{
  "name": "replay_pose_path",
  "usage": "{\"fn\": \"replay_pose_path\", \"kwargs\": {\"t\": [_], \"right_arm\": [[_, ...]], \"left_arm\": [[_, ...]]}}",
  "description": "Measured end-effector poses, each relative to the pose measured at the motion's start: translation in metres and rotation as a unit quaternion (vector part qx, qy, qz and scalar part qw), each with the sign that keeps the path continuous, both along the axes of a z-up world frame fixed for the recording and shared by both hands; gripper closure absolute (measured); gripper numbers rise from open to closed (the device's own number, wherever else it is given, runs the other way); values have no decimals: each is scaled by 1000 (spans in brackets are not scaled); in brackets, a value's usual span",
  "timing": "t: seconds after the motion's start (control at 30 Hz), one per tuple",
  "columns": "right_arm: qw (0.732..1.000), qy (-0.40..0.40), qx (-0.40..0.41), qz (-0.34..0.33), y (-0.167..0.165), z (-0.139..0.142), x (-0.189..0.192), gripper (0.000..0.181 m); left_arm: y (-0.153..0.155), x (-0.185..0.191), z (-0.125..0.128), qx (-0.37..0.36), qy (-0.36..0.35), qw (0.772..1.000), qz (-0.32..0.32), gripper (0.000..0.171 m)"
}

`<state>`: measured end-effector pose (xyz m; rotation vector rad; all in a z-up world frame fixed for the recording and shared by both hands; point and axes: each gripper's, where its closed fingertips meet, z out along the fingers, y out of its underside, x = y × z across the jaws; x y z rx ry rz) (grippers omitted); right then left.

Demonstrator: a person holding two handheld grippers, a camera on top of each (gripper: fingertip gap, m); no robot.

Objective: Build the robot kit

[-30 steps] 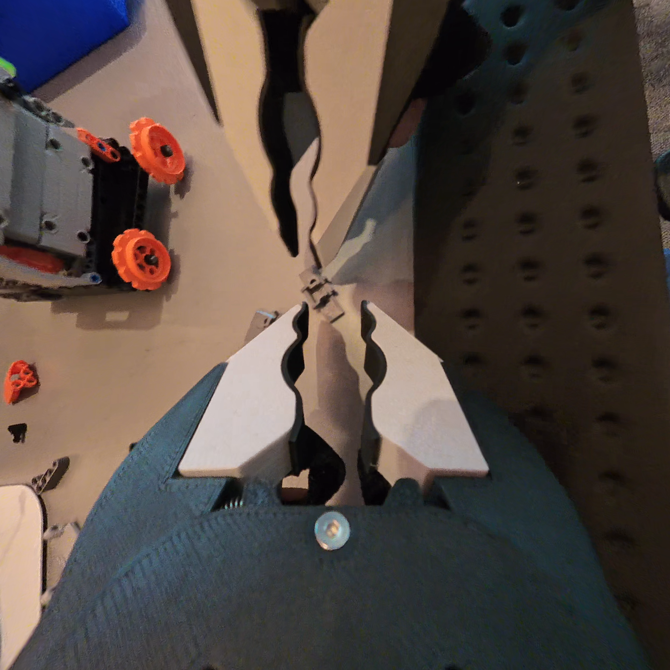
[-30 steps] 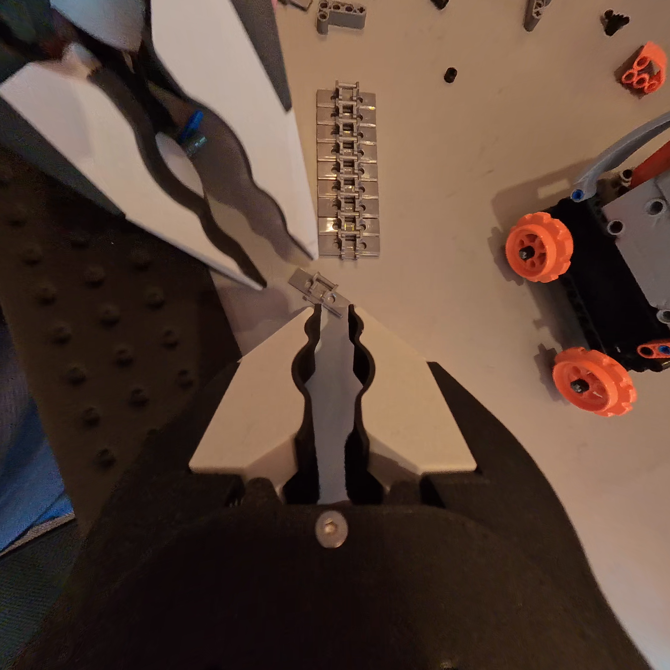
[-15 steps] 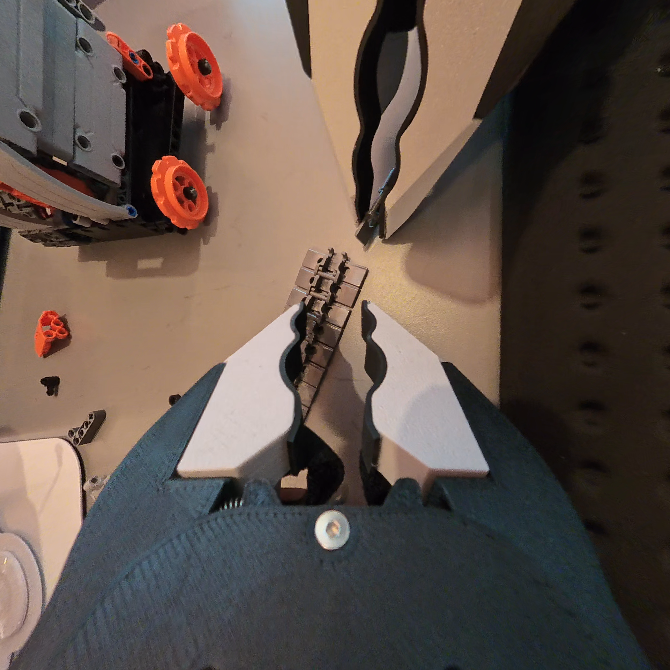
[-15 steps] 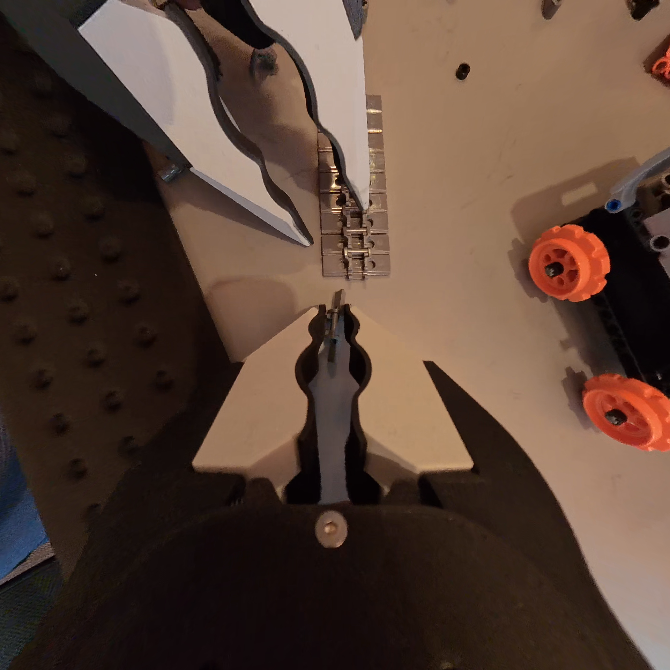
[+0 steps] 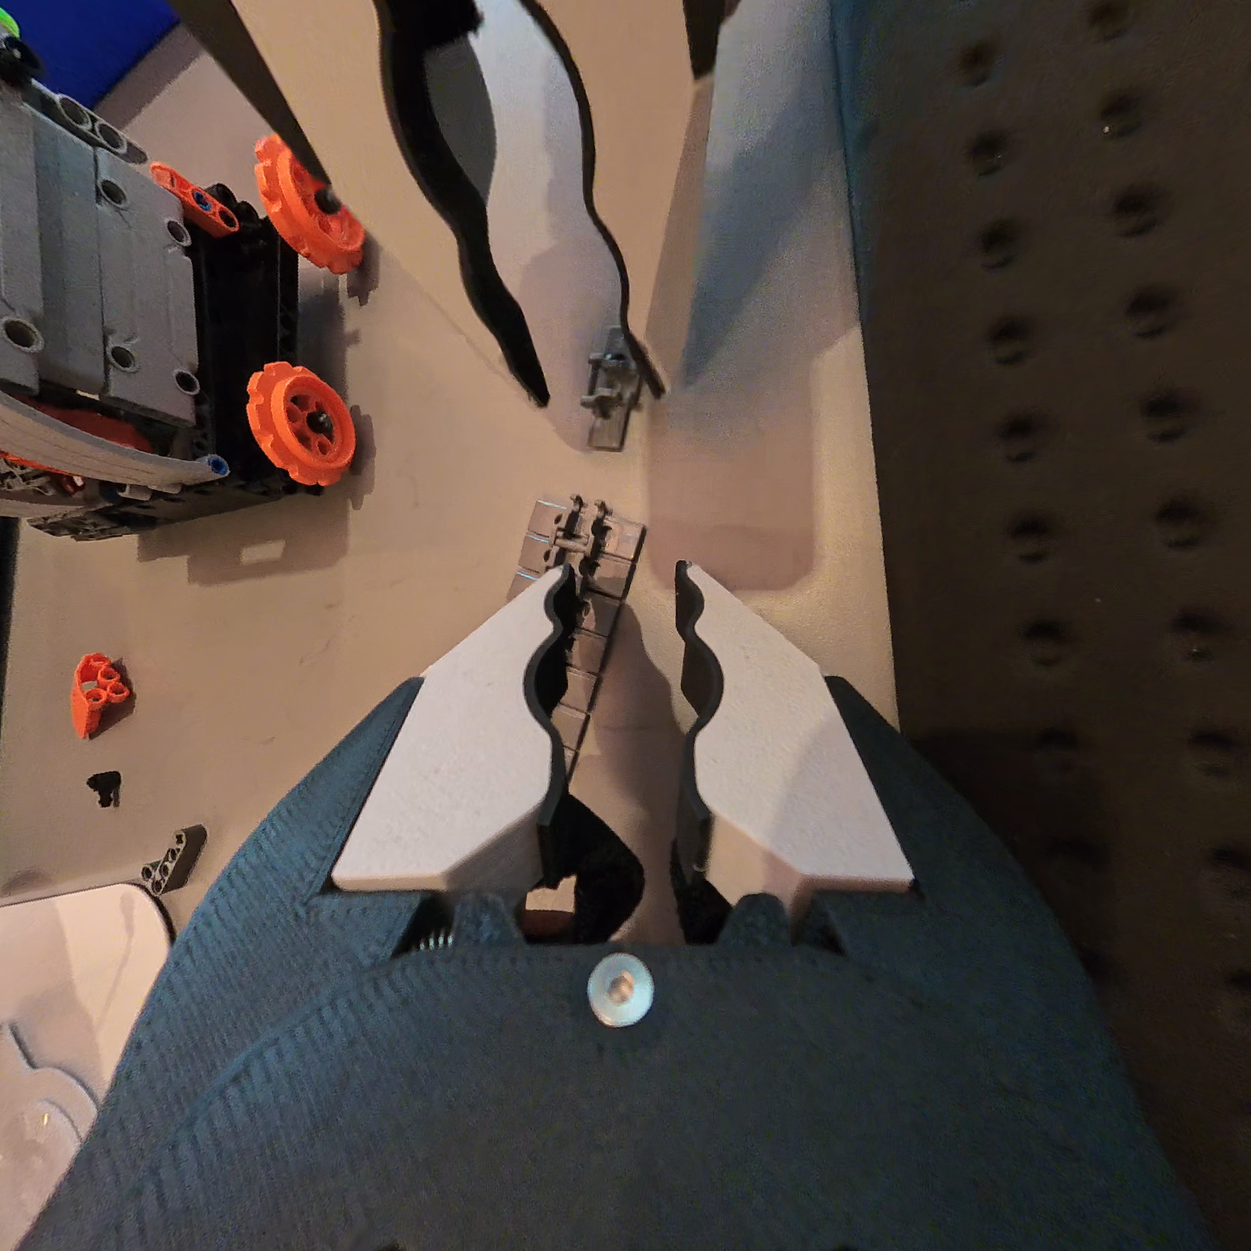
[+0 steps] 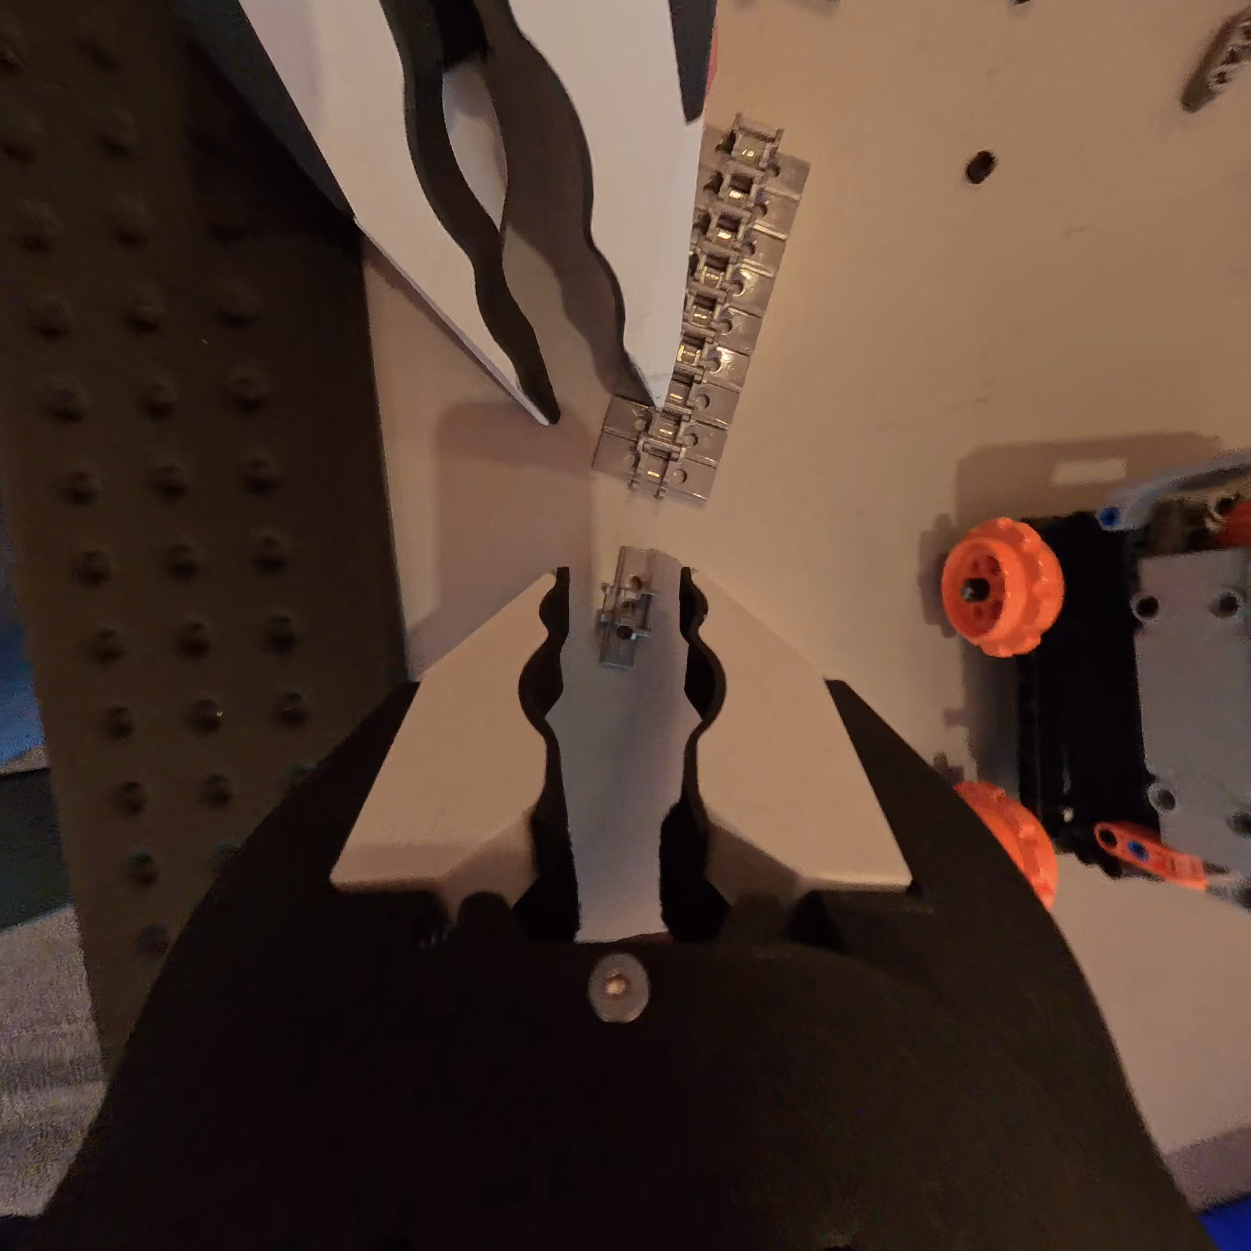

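- Our right gripper (image 6: 623,575) stood parted, astride a single grey track link (image 6: 626,619) lying loose on the table (image 6: 846,338) (long axis along the fingers).
- Our left gripper (image 5: 619,568) gaped empty over the grey track strip (image 5: 585,541), just beyond that link.

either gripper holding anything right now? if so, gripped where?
Nothing is held. The right gripper is open, with the loose grey track link lying ungripped between its fingers. The left gripper is open too, one finger over the track strip.
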<state>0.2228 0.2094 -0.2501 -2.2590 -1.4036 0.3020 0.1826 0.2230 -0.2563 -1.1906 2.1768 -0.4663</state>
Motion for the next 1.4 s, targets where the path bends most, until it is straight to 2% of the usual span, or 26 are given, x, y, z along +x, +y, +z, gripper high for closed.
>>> {"fn": "replay_pose_path", "kwargs": {"t": [0.1, 0.23, 0.4, 0.5, 0.6, 0.7, 0.8, 0.87, 1.13, 1.2, 1.23, 1.33, 1.4], "right_arm": [[998, 3, 15, -57, -2, 8, 12, 161], [993, 9, 9, -115, -15, -1, 20, 169], [995, 10, 13, -101, -18, -12, 17, 176], [996, -28, 23, -76, -12, -13, 28, 178], [995, -58, 24, -79, -4, -9, 40, 176], [997, -9, 21, -76, -6, 0, 21, 172], [996, 17, 14, -81, -9, -4, 8, 172], [996, 15, 9, -86, -10, -12, 8, 174], [995, 3, 18, -94, -1, -13, 18, 176], [995, -4, 21, -94, 0, -13, 20, 175], [995, -5, 23, -93, 0, -12, 21, 175], [995, 7, 27, -94, -1, -9, 20, 175], [995, 14, 25, -94, -1, -10, 19, 175]], "left_arm": [[-5, 5, 0, -2, -4, 1000, -14, 143], [-10, 12, -1, 9, -2, 999, -33, 143], [-11, 11, 0, 8, -1, 999, -34, 142], [-9, 10, -1, 11, 0, 999, -30, 142], [-8, 14, 1, 7, -7, 1000, -26, 141], [-8, 23, 1, 4, -13, 1000, -26, 139], [-13, 28, -1, -6, -9, 999, -34, 142], [-15, 29, -1, -7, -5, 999, -35, 142], [-28, 35, -4, -43, 0, 999, -27, 148], [-30, 37, -3, -40, 1, 999, -28, 147], [-31, 34, -2, -42, 6, 999, -28, 141], [-21, 32, 9, -47, -3, 999, -2, 139], [-14, 30, 4, -35, 12, 999, 8, 138]]}}
